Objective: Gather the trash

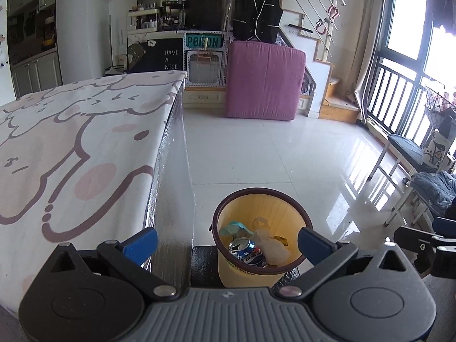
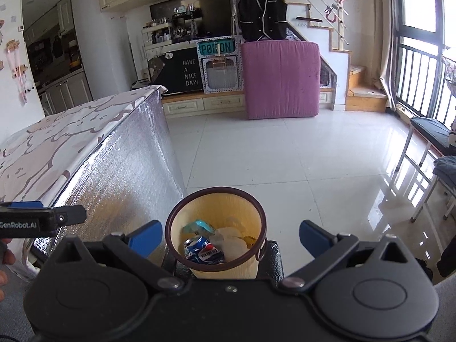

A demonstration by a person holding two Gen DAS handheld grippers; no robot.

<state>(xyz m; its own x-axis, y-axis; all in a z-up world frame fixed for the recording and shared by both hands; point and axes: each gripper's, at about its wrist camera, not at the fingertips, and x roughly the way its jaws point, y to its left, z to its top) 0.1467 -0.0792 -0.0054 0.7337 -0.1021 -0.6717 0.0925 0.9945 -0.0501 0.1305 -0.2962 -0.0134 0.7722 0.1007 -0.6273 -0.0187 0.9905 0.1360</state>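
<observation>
Apparently the collecting is nearly done: both the left gripper (image 1: 228,240) and right gripper (image 2: 230,238) hover wide open and empty over the bin (image 1: 232,273) at six o'clock. Inside lie a can (image 1: 248,251) and wrappers (image 1: 270,245), so next comes checking the table (image 1: 71,148) at ten o'clock for leftovers.

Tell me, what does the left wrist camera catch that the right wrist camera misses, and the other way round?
Only the left wrist view shows the right gripper from the side, at its right edge. Only the right wrist view shows the left gripper from the side with its GenRobot.AI label, the full "HAVE A NICE DAY!" sign, and much of the table's silver foil side. Both show the yellow bin holding a blue soda can, the cartoon tablecloth and the pink cushion.
</observation>
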